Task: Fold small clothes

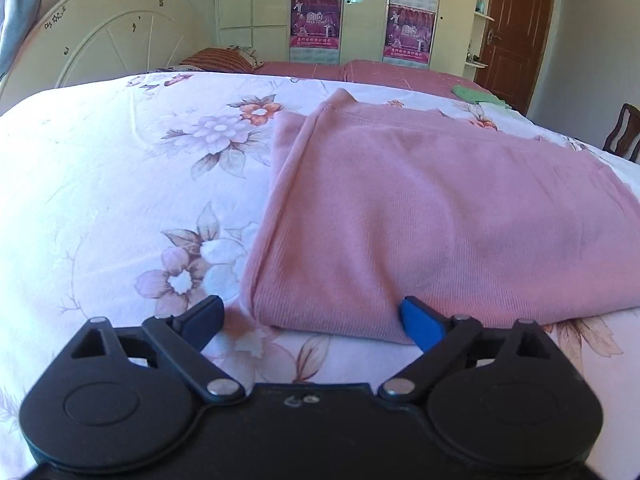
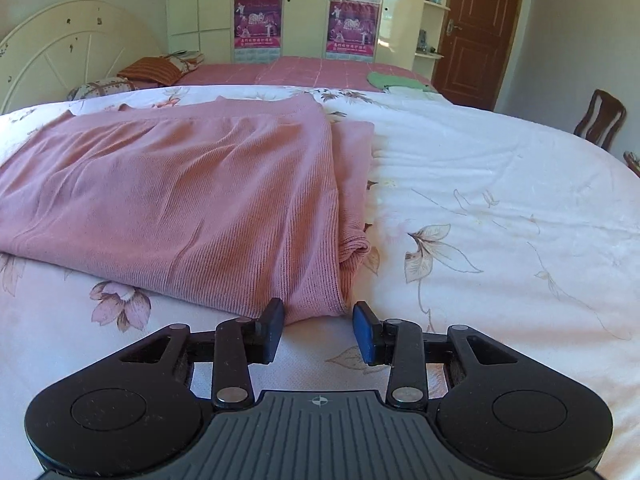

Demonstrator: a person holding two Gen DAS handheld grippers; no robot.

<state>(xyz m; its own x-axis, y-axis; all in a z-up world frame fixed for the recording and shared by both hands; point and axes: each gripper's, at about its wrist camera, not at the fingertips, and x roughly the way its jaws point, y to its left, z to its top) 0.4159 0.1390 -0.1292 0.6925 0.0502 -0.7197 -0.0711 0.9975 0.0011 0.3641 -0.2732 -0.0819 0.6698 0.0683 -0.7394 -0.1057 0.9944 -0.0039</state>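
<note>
Left wrist: pink garment's (image 1: 420, 216) near corner lies between spread fingers (image 1: 422, 326).

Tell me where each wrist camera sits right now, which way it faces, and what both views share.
Left wrist view: rides the left tongs, angled down across the floral bedspread at the near left corner of the folded pink garment; only its own wide-open tongs show.
Right wrist view: rides the right tongs, angled down at the garment's near right corner, jaws partly open astride it.
Shared: garment, bedspread, headboard, wardrobe posters, brown door, green cloth.
</note>
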